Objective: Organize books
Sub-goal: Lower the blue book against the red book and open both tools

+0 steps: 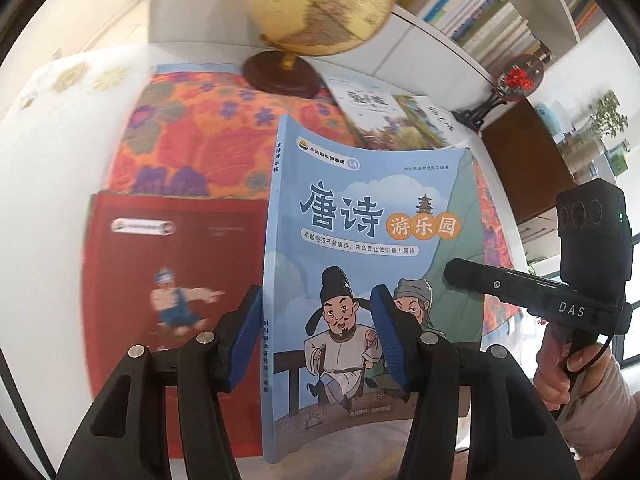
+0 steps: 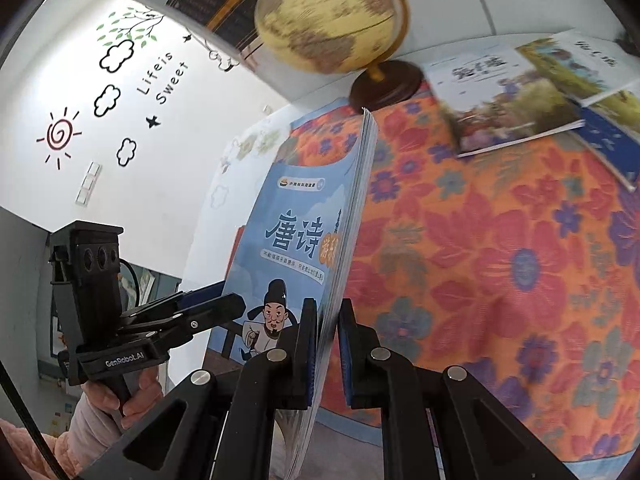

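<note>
A thin blue picture book [image 1: 360,216] with cartoon figures on its cover hangs upright above the table. My right gripper [image 2: 326,344] is shut on its page edge [image 2: 360,184]; the left wrist view shows that gripper [image 1: 452,272] at the book's right side. My left gripper [image 1: 318,340] stands open at the spine side. One of its fingers is just left of the spine and the other is in front of the cover, neither pad pressing. In the right wrist view the left gripper [image 2: 234,294] reaches the blue book [image 2: 296,232] from the left. A red book [image 1: 172,260] lies flat below.
The table's floral orange cloth [image 2: 500,260] lies beneath. A globe [image 1: 320,4] on a dark wooden base stands at the back. Two picture books [image 2: 504,96] and a dark blue one [image 2: 612,144] lie at the back right. A bookshelf [image 1: 488,12] and a red flower ornament [image 1: 520,76] are beyond.
</note>
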A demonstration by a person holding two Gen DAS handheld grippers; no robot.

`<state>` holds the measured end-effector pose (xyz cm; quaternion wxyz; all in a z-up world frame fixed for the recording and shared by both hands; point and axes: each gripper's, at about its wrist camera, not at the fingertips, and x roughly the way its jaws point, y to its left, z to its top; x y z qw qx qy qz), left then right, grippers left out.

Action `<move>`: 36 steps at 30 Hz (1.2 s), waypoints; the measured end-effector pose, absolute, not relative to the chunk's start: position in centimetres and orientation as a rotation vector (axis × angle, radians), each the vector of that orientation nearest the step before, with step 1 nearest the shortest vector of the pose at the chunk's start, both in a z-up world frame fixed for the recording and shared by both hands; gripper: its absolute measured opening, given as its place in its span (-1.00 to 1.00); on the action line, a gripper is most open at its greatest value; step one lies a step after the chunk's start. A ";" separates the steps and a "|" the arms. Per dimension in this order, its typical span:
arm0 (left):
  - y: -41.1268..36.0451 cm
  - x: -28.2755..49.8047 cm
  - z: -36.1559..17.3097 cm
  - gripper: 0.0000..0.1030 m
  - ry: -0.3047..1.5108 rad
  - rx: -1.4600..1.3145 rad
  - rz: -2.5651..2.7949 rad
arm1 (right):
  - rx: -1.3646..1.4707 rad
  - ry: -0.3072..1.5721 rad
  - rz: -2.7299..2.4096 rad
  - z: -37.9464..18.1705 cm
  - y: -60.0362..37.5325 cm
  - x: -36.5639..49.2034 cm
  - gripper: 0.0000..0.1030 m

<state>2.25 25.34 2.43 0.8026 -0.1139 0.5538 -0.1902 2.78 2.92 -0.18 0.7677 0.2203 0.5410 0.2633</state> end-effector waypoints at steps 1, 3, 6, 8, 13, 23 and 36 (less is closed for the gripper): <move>26.0 2.2 2.3 -0.02 1.187 -0.247 -0.401 | 0.477 1.179 0.579 -0.4 3.6 3.0 -0.80; 27.0 2.4 2.1 -0.02 1.190 -0.249 -0.395 | 0.471 1.186 0.588 -0.7 4.7 3.2 -0.80; 29.0 2.3 1.7 -0.02 1.191 -0.251 -0.376 | 0.467 1.198 0.604 -1.3 6.7 3.5 -0.80; 30.4 2.1 1.4 -0.02 1.196 -0.260 -0.360 | 0.461 1.209 0.618 -1.7 8.3 3.6 -0.80; 33.3 1.3 0.5 -0.02 1.221 -0.264 -0.313 | 0.447 1.245 0.648 -2.7 11.9 3.7 -0.80; 36.6 -0.1 -0.9 -0.02 1.237 -0.286 -0.255 | 0.455 1.279 0.676 -4.2 15.1 3.8 -0.80; 36.6 0.5 -2.4 -0.02 1.265 -0.215 -0.216 | 0.521 1.321 0.606 -5.8 15.6 4.2 -0.75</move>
